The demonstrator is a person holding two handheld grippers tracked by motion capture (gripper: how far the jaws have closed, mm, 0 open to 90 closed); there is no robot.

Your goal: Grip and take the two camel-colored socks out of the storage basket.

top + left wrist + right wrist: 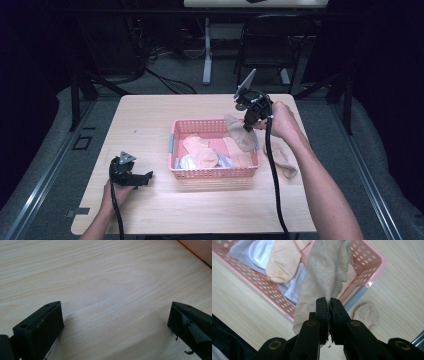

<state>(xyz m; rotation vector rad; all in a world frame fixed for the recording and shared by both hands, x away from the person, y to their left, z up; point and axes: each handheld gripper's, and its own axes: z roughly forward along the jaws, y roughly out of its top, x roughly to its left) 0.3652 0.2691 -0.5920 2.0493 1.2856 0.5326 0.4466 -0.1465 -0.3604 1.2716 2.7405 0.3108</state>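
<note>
My right gripper (pixel 248 126) (pixel 328 305) is shut on a tan sock (pixel 239 134) (pixel 325 272), which hangs from its jaws above the right end of a pink perforated basket (pixel 215 173) (pixel 374 265). Inside the basket lie a peach sock (pixel 200 150) (pixel 284 260) and white and grey socks (pixel 259 250). My left gripper (pixel 145 177) (pixel 116 322) rests low on the wooden table (pixel 150 120) left of the basket, jaws wide open with bare wood between them.
Another pale sock (pixel 282 156) (pixel 365 313) lies on the table right of the basket, near the right forearm. A black chair (pixel 272 42) and a table leg (pixel 207 50) stand beyond the far edge. A corner of the basket (pixel 197 248) lies ahead of the left gripper.
</note>
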